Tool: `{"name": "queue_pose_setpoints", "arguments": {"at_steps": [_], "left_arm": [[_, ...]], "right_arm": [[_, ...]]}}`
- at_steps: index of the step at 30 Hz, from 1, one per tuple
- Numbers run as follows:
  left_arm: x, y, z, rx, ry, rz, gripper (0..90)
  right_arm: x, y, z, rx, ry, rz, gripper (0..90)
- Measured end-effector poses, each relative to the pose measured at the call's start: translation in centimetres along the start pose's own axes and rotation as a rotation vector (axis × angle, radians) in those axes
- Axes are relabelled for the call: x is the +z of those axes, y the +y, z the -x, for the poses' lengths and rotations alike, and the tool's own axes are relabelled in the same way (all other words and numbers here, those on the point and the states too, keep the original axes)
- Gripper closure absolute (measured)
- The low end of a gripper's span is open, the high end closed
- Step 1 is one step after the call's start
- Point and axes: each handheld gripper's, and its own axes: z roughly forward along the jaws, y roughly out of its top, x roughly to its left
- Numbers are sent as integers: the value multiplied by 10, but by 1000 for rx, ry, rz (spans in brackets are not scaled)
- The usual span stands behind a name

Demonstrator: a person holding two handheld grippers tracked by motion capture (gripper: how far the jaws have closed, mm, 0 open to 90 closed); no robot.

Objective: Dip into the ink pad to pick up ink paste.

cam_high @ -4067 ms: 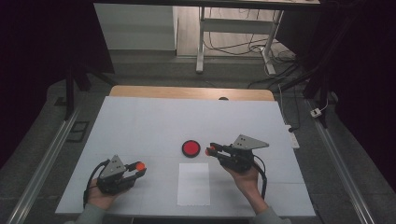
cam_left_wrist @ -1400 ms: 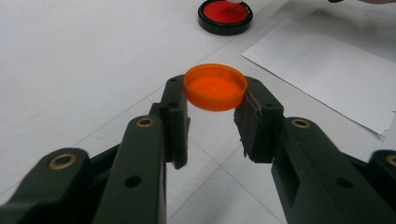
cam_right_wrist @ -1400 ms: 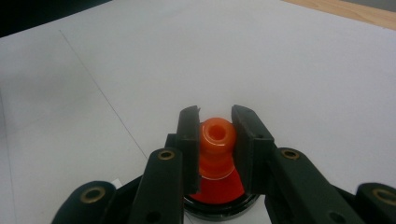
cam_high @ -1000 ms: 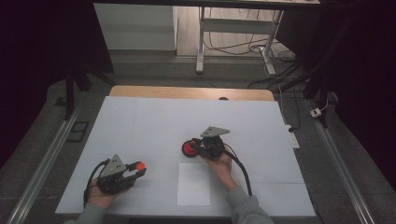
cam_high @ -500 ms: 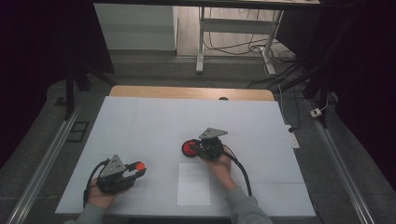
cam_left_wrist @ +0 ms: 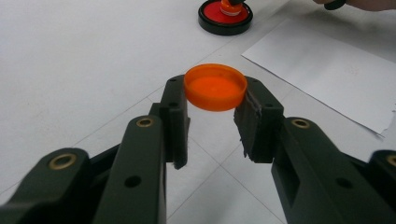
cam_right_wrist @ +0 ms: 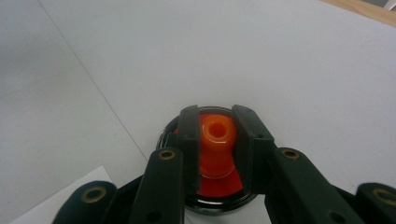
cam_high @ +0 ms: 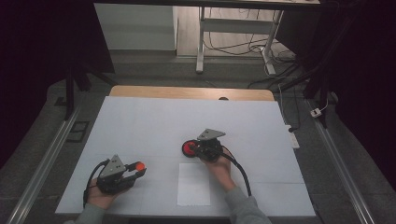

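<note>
My left gripper (cam_high: 138,168) rests at the table's near left, shut on a shallow orange cap (cam_high: 139,165); in the left gripper view my left gripper (cam_left_wrist: 215,92) pinches the cap (cam_left_wrist: 215,87) by its rim, just above the table. My right gripper (cam_high: 193,149) points down onto a round red pad with a black rim (cam_high: 187,148) at mid-table. In the right gripper view my right gripper (cam_right_wrist: 217,114) is shut on an orange knob-shaped piece (cam_right_wrist: 217,140) that stands on the red pad (cam_right_wrist: 219,206). The pad (cam_left_wrist: 224,16) also lies far off in the left gripper view.
A white paper sheet (cam_high: 194,184) lies flat between my hands near the front edge. The white table top (cam_high: 140,121) ends in a wooden strip (cam_high: 187,92) at the far side. Metal rails run along both sides on the floor.
Since the oldest frame my right gripper has moved left from beside the red pad onto it. Over the last second nothing has moved. The left gripper has kept still.
</note>
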Motion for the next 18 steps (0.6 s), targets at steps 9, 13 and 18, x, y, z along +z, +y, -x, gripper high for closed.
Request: {"name": "queue_pose_setpoints", "arguments": {"at_steps": [9,13,18], "left_arm": [[0,0,-1,-2,2,0,654],[0,0,-1,1,6,-2,654],[0,0,0,3,6,-3,654]], "right_arm": [[0,-1,0,1,-3,3,729],[0,-1,-1,-4,-10,5,729],[0,-2,-1,-4,-7,8,729]]}}
